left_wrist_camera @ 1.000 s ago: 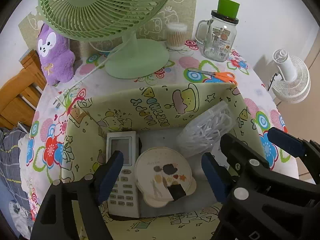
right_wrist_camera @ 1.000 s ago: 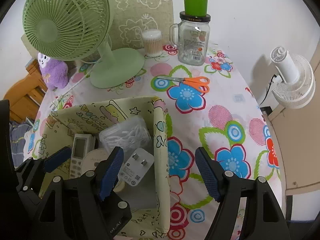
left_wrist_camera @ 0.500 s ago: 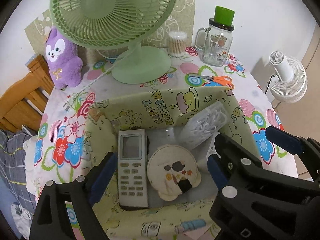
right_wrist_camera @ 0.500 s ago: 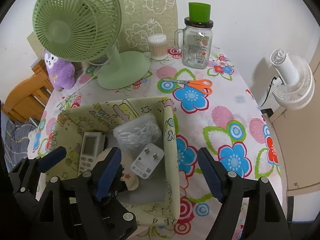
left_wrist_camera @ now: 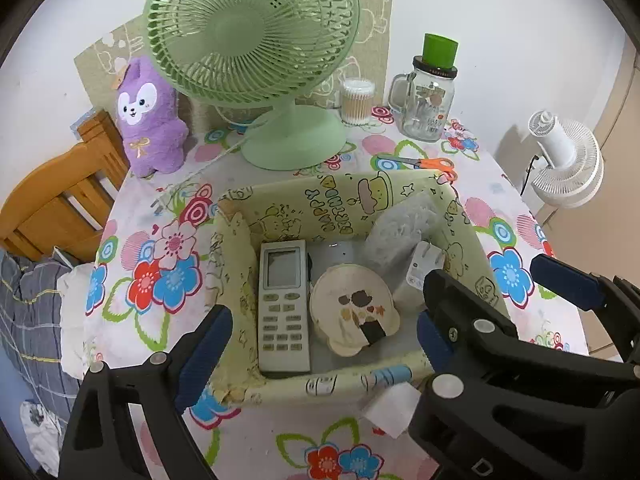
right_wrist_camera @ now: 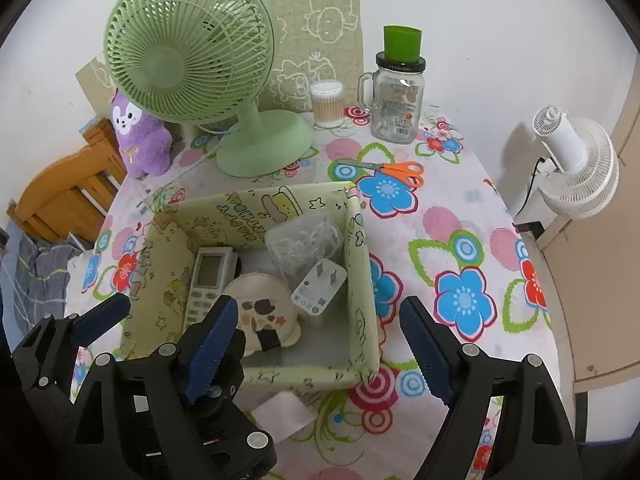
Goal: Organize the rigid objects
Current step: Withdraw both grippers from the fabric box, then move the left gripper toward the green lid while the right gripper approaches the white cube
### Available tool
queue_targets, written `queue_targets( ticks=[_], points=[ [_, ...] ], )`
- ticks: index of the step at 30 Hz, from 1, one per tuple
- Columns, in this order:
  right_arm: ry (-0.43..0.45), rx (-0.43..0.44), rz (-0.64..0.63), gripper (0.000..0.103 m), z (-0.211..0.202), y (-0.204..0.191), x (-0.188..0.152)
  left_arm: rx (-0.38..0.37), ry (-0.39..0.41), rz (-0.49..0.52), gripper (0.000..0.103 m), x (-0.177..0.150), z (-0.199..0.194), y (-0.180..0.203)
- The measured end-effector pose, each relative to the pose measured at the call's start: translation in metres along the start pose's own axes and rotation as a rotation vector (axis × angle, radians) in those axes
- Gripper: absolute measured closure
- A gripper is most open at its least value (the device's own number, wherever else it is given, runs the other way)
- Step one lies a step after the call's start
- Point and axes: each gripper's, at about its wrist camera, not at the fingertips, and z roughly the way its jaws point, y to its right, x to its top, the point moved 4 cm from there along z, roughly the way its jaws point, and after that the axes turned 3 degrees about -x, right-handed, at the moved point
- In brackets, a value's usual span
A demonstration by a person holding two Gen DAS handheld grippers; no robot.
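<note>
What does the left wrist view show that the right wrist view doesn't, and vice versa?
Left only: the remote with its full keypad, and the blue mark on the outside of the box near wall. Right only: the whole white charger, both prongs. Both: green fan, orange scissors, glass jar, purple plush.

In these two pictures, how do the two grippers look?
Both the left gripper and the right gripper are black plastic frames with round silver rivets. Their fingers carry dark blue ribbed pads. No sleeve, hand or cable shows.
</note>
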Motion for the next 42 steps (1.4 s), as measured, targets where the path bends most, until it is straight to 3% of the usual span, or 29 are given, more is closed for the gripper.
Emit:
queue_targets(
  ticks=[12, 42],
  points=[
    [0.028, 0.002, -0.013, 0.016, -0.030, -0.009, -0.020, 0.008, 0.027, -0.001, 0.008, -0.020, -0.029, -0.003],
    [0.070, 0.012, -0.016, 0.016, -0.082, -0.028, -0.070, -0.057, 0.076, 0.010, 0.008, -0.072, -0.084, -0.007]
  ],
)
